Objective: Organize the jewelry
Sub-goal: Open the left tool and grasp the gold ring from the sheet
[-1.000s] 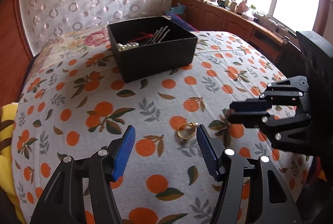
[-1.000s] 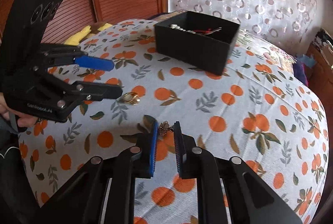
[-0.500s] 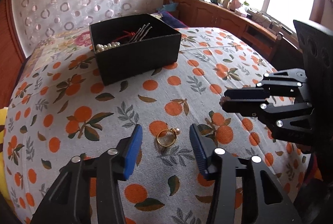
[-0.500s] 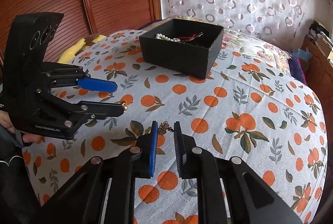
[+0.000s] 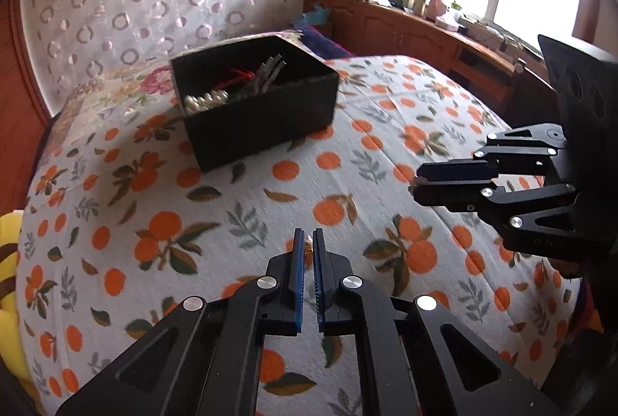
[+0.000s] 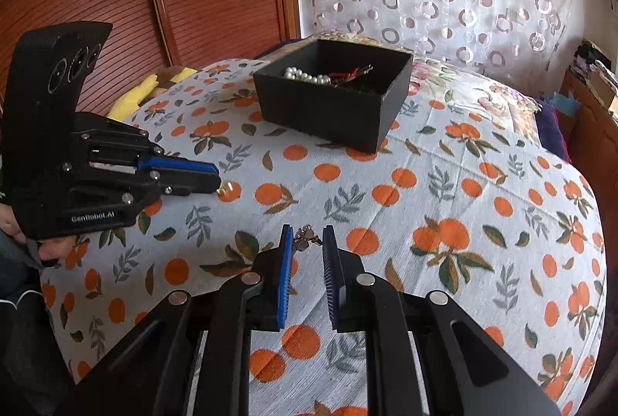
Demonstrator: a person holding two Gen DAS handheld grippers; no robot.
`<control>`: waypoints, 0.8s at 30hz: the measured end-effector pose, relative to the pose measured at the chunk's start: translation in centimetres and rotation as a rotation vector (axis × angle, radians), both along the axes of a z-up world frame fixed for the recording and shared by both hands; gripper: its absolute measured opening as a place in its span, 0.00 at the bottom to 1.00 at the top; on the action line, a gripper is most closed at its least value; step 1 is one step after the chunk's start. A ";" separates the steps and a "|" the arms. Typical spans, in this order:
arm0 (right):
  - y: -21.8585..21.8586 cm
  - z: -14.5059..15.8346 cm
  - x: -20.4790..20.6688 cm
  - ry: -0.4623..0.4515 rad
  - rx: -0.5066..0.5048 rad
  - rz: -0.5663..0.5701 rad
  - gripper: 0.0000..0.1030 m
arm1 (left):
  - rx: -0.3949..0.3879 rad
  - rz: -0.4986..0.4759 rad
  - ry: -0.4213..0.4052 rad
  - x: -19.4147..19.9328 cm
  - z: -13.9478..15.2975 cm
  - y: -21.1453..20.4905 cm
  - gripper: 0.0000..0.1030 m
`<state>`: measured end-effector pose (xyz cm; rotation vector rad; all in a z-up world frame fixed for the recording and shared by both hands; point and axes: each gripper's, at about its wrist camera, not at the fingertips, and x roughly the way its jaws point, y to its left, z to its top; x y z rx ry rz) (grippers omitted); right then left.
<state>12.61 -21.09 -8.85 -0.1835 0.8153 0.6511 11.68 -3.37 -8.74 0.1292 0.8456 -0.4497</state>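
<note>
My left claw (image 5: 308, 242) has just been closing and now pinches the ring (image 6: 225, 188) at its tips on the bed (image 5: 239, 207). My right claw (image 6: 307, 242) grips the brooch (image 6: 307, 237) just above the cover. Both pickups look made, I judge; next, lift without dropping either and carry them to the box (image 6: 332, 111) beyond.

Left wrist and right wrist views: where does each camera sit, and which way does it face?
Left wrist: on the left gripper, angled down at the bedspread; the right gripper shows at right.
Right wrist: on the right gripper, angled down; the left gripper and a hand show at left.
Shared: the black box of jewelry.
</note>
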 end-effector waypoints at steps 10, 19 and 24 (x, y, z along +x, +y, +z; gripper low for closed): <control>-0.2 0.4 1.2 -0.010 0.005 -0.011 0.17 | -0.026 0.001 0.018 0.3 0.2 0.2 0.19; -0.2 0.0 1.0 -0.002 0.001 -0.010 0.17 | 0.052 -0.023 0.022 0.1 -1.8 -1.1 0.31; -0.4 0.0 1.1 -0.004 0.006 -0.015 0.17 | 0.083 -0.023 0.000 -0.1 -1.8 -1.4 0.17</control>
